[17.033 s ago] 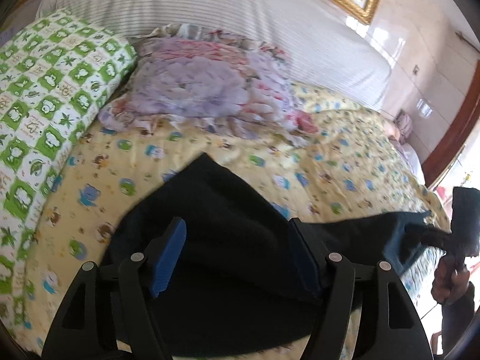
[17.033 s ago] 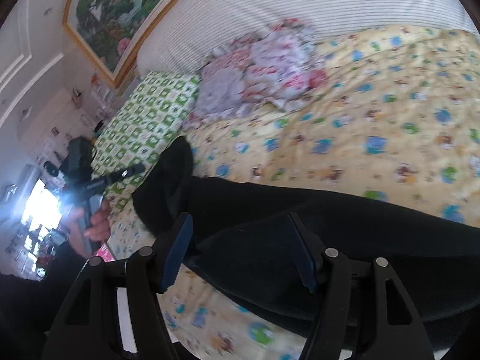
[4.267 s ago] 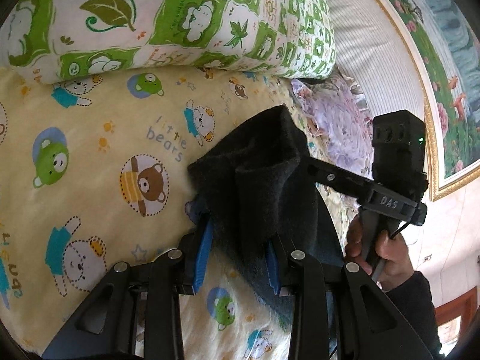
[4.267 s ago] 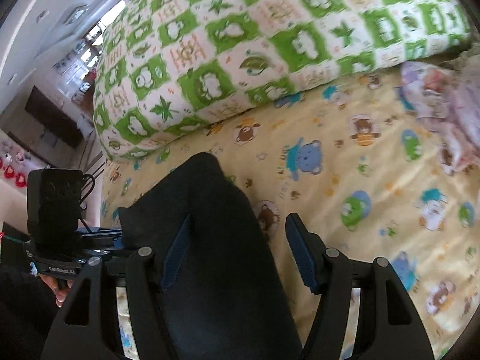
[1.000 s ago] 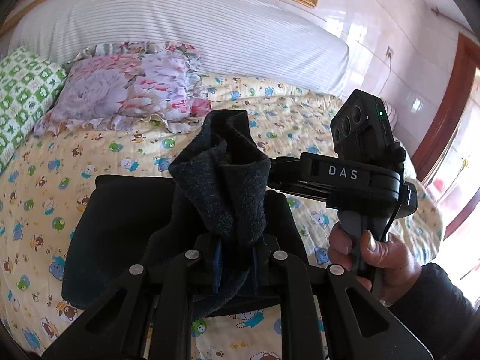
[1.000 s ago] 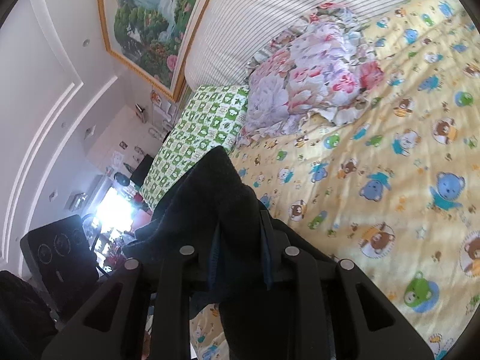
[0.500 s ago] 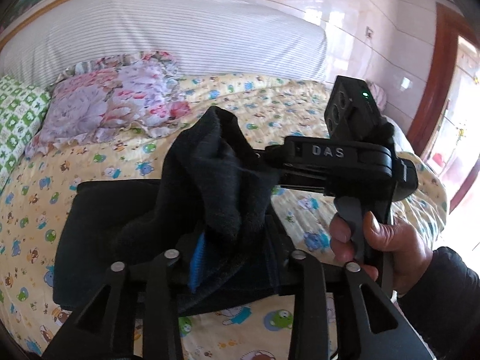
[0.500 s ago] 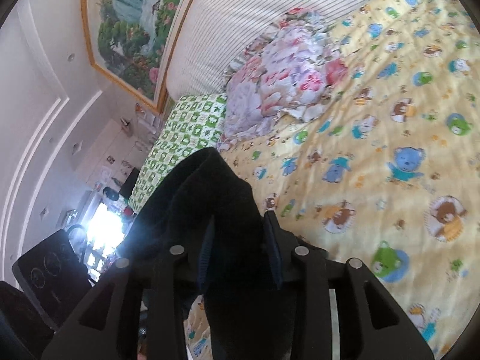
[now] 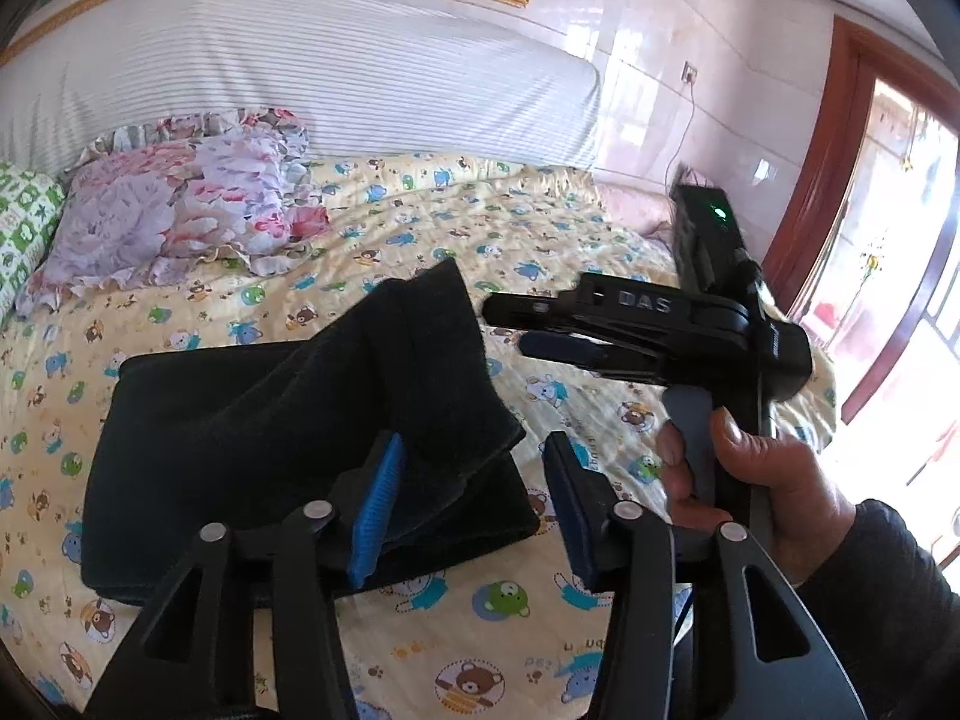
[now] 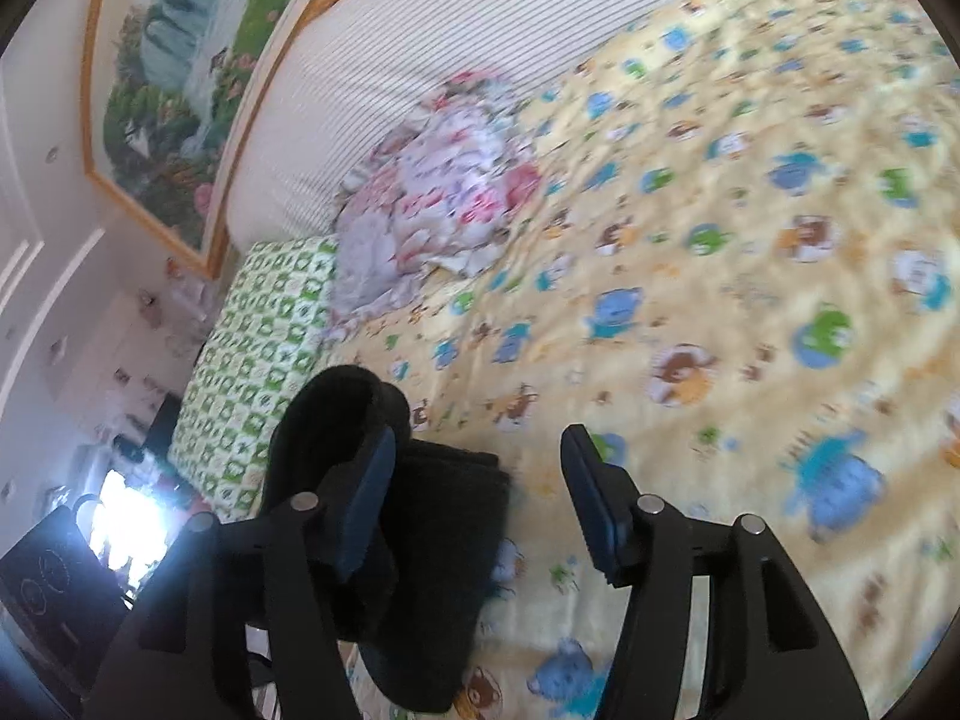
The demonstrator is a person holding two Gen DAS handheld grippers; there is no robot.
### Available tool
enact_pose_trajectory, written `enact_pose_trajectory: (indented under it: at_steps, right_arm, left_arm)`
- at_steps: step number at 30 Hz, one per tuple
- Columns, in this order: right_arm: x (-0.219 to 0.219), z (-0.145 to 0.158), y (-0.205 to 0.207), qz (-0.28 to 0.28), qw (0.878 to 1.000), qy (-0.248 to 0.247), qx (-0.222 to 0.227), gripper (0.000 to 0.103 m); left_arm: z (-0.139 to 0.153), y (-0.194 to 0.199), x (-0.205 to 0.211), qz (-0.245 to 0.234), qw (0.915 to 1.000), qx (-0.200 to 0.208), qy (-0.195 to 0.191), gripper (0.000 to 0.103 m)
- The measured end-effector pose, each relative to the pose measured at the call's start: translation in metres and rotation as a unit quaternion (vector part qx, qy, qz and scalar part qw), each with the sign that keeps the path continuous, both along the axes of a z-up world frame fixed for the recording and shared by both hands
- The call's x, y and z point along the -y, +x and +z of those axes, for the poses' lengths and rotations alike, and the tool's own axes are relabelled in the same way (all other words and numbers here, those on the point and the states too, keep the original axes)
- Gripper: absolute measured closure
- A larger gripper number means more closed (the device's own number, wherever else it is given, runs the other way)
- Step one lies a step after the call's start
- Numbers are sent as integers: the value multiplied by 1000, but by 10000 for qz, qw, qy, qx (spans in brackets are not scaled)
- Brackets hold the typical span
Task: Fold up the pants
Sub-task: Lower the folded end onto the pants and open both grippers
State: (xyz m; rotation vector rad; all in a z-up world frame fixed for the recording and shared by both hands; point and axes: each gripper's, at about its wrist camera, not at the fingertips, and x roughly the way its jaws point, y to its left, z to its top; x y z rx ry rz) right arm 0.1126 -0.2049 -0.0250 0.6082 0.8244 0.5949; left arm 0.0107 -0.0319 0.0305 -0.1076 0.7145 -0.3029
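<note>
The black pants [image 9: 252, 438] lie folded in a thick stack on the yellow bear-print bedsheet [image 9: 540, 228]. Their top flap [image 9: 432, 360] still stands up a little and leans on the left pad of my left gripper [image 9: 474, 510]. That gripper's jaws are opening and its right pad touches nothing. A hand [image 9: 756, 480] holds my right gripper [image 9: 516, 327] just right of the flap, clear of the cloth. In the right wrist view the right gripper [image 10: 480, 504] is opening too; the pants [image 10: 444, 540] bulge over its left finger, and its right finger is over bare sheet.
A floral pillow [image 9: 180, 222] and a green checked pillow [image 9: 18, 240] lie at the head of the bed below the striped headboard [image 9: 300, 78]. A wooden door frame [image 9: 840, 192] stands to the right. The sheet spreads wide to the right of the pants.
Both grippers have gone from shut on the bunched pants end to open. The flap has dropped onto the folded stack. The right gripper has drawn away to the right.
</note>
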Motion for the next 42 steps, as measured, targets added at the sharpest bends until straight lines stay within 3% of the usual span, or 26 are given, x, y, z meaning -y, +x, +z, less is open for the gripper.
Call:
enact_pose_trajectory:
  at_steps: [5,9,27,42]
  right_arm:
    - [13,7,-19,-438,9990,2,-12,32]
    - [12,14,-34,-571,9984,21,-29,30]
    - [-35,52,-68,-506,9976,-394,275,22]
    - [-51,34,-66,-653,9966,-492,-96,18]
  left_arm:
    - [3,-6,-20,131,9997,-18,-212,50]
    - [5,-11,-33,268,9993,4,-264,48]
    - [7,-20,-90,935,9937,-31,-609,42]
    - [-9,-7,-153,1575,9834,-472,-764,38]
